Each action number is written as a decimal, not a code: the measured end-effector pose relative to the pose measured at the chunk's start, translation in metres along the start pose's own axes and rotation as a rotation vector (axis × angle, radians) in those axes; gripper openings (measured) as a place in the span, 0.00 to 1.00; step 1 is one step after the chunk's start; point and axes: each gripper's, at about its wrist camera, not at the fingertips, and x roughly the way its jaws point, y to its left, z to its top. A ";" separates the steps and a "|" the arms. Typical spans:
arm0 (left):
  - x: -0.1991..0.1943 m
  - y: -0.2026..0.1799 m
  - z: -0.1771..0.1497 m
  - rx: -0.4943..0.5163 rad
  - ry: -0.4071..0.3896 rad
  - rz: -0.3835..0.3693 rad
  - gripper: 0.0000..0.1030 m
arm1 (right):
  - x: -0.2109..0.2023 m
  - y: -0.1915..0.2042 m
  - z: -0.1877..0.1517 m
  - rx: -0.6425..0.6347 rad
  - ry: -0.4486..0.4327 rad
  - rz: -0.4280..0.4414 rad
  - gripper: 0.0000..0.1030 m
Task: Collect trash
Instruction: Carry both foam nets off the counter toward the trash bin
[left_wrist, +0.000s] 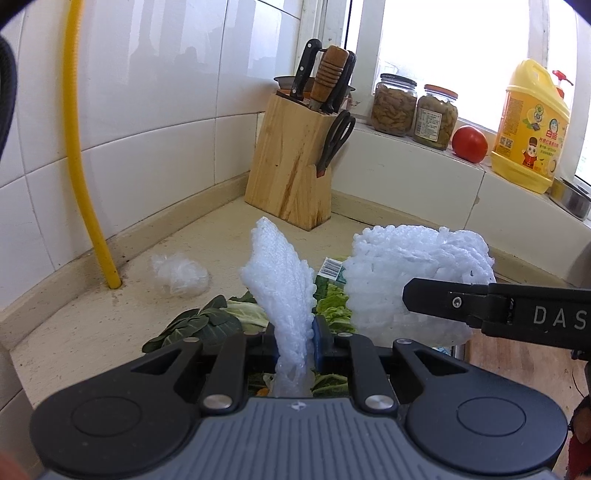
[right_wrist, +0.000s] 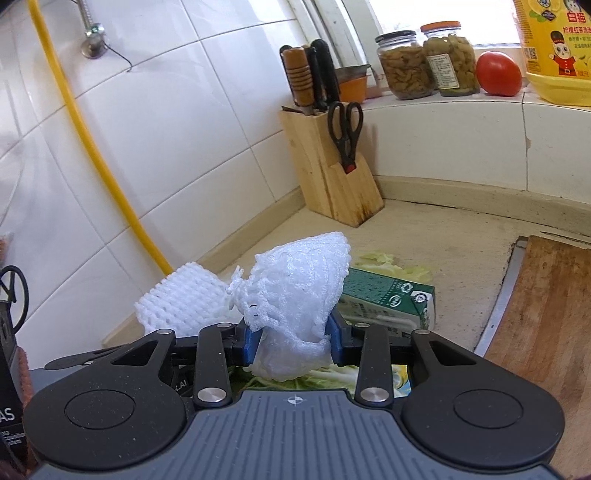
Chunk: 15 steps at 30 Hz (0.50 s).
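Observation:
My left gripper (left_wrist: 295, 343) is shut on a flattened white foam fruit net (left_wrist: 284, 284) that sticks up between its blue pads. My right gripper (right_wrist: 293, 345) is shut on a second, rounder white foam net (right_wrist: 299, 291). In the left wrist view that net (left_wrist: 406, 273) hangs just right of the first, pinched by a black finger (left_wrist: 439, 299). Both nets are held above the counter, over green leaves (left_wrist: 199, 325) and a green drink carton (right_wrist: 388, 299). A crumpled clear plastic wrap (left_wrist: 181, 275) lies on the counter to the left, near the yellow pipe (left_wrist: 96, 236).
A wooden knife block (left_wrist: 291, 166) with knives and scissors stands in the corner. Two jars (left_wrist: 413, 107), a tomato (left_wrist: 469, 144) and a yellow detergent bottle (left_wrist: 528, 129) sit on the window ledge. A wooden cutting board (right_wrist: 546, 317) lies at the right.

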 end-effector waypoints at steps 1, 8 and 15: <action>-0.001 0.000 -0.001 -0.001 -0.002 0.003 0.14 | -0.001 0.001 -0.001 -0.002 0.001 0.004 0.43; -0.010 0.001 -0.006 -0.010 -0.006 0.035 0.14 | -0.005 0.007 -0.004 -0.015 0.004 0.043 0.43; -0.021 0.003 -0.012 -0.024 -0.017 0.077 0.14 | -0.007 0.013 -0.007 -0.027 0.012 0.082 0.43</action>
